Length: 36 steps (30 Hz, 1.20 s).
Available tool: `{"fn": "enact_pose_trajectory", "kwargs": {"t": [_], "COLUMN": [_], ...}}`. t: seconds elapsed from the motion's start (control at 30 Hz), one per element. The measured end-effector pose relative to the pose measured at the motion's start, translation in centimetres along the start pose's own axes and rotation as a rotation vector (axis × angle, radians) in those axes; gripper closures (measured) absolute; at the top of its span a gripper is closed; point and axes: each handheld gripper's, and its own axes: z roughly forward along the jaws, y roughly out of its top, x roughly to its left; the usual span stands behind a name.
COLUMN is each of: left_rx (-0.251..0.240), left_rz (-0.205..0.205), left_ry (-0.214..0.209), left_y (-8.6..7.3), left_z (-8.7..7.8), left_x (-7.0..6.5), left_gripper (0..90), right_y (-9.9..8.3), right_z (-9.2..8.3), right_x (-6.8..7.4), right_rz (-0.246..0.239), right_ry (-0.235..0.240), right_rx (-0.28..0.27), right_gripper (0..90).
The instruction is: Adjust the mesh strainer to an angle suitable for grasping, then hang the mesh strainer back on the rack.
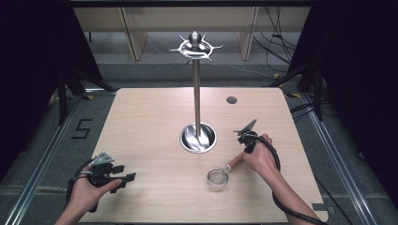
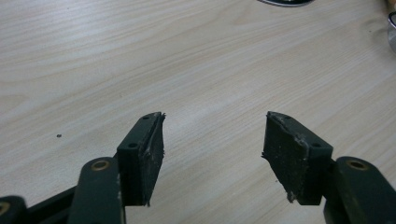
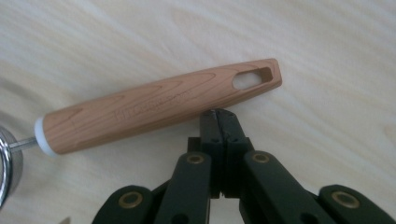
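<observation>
Two claws are working over the worktop (image 1: pixel 155 112): the left claw (image 2: pixel 212 149) is resting near the front left corner, jaws standing wide apart with nothing between them. The right claw (image 3: pixel 218 122) is sitting fully closed and empty, its tips just beside the strainer's wooden handle (image 3: pixel 154 105). The strainer (image 1: pixel 218 178) is lying toward the front edge, right of centre, near the stand's steel base (image 1: pixel 198 138).

Open hand-held gripper (image 2: pixel 214 149) over bare table (image 2: pixel 140 56)
</observation>
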Motion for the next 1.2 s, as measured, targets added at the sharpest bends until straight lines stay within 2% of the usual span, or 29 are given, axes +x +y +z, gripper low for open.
{"fn": "enact_pose_trajectory", "kwargs": {"t": [0.03, 0.07, 0.1, 0.13, 0.17, 0.27, 0.3, 0.33, 0.37, 0.4, 0.43, 0.47, 0.5, 0.53, 0.57, 0.6, 0.67, 0.7, 0.73, 0.83, 0.87, 0.97, 1.2], "left_rx": [0.001, 0.001, 0.002, -0.009, -0.009, -0.009, -0.009, 0.001, 0.006, 0.002, 0.002, 0.003, 0.006, 0.007, 0.007, -0.006, -0.001, 0.013, 0.009, 0.004, 0.014, 0.012, 0.011], "left_rz": [0.0, 0.001, 0.001, -0.011, -0.011, -0.01, -0.01, 0.001, 0.004, -0.001, 0.0, 0.001, 0.003, 0.007, 0.007, -0.014, -0.009, 0.003, 0.0, -0.009, -0.004, 0.003, -0.001], "left_ry": [-0.001, -0.001, -0.001, -0.001, -0.002, -0.004, -0.004, -0.003, -0.002, -0.001, 0.0, 0.0, -0.001, 0.001, 0.001, -0.008, -0.005, -0.009, -0.007, -0.011, -0.012, -0.021, -0.006], "left_y": [0.0, 0.0, 0.0, 0.0, 0.0, 0.0, 0.0, 0.0, 0.0, 0.0, 0.0, 0.0, 0.0, 0.1, 0.1, 0.0, 0.1, 0.1, 0.1, -0.1, -0.2, -0.1, -0.2], "left_z": [0.0, 0.0, 0.0, 0.0, 0.1, 0.1, 0.1, 0.0, 0.0, 0.1, 0.0, 0.0, 0.1, 0.1, 0.1, 0.3, 0.3, 0.3, 0.3, 0.6, 0.7, 0.6, 0.6], "left_x": [0.0, 0.0, 0.0, -0.1, -0.1, 0.0, 0.0, 0.0, 0.0, 0.0, 0.0, 0.0, 0.0, 0.0, 0.0, -0.1, -0.1, 0.0, -0.1, -0.2, -0.3, -0.4, -0.2], "left_gripper": [37.1, 37.1, 37.2, 37.2, 37.2, 37.2, 37.2, 37.2, 37.2, 37.3, 37.3, 37.3, 37.3, 37.3, 37.3, 37.3, 37.3, 37.3, 37.4, 37.6, 37.6, 37.6, 37.6], "right_y": [0.2, 0.5, 0.6, 0.6, 0.6, 0.5, 0.6, 0.4, 0.3, 0.2, 0.0, -0.1, -0.3, -0.3, -0.3, -0.5, -0.6, -0.6, -0.5, -0.4, -0.2, -0.2, -0.1], "right_z": [0.1, 0.2, 0.2, 0.1, 0.1, 0.0, -0.2, -0.1, -0.3, -0.5, -0.6, -0.8, -0.9, -1.3, -1.3, -2.1, -2.2, -2.3, -2.5, -2.5, -2.5, -2.6, -1.9], "right_x": [0.1, -0.1, 0.2, 0.4, 0.6, 0.5, 0.5, 0.3, 0.2, 0.5, 0.2, 0.2, 0.2, 0.2, 0.2, 0.6, 0.7, 0.7, 1.1, 1.3, 1.4, 1.8, 1.7], "right_rz": [0.002, -0.054, -0.036, -0.001, 0.002, 0.007, 0.024, 0.009, -0.008, 0.066, 0.033, 0.039, 0.059, 0.089, 0.089, 0.148, 0.156, 0.158, 0.169, 0.157, 0.151, 0.181, 0.211], "right_ry": [0.006, -0.003, -0.032, -0.013, -0.028, -0.005, 0.032, 0.029, 0.011, 0.024, 0.032, 0.034, 0.057, 0.063, 0.063, 0.093, 0.103, 0.098, 0.118, 0.104, 0.101, 0.094, 0.084], "right_rx": [-0.009, -0.023, -0.024, -0.02, -0.033, -0.04, -0.03, -0.062, -0.054, -0.061, -0.083, -0.109, -0.153, -0.149, -0.149, -0.126, -0.138, -0.133, -0.116, -0.116, -0.126, -0.135, -0.09], "right_gripper": [90.0, 90.0, 90.0, 90.0, 90.0, 90.0, 89.0, 87.3, 85.5, 83.5, 80.6, 76.9, 72.7, 68.6, 68.6, 63.1, 60.7, 58.0, 53.6, 51.6, 47.4, 39.9, 34.1]}}
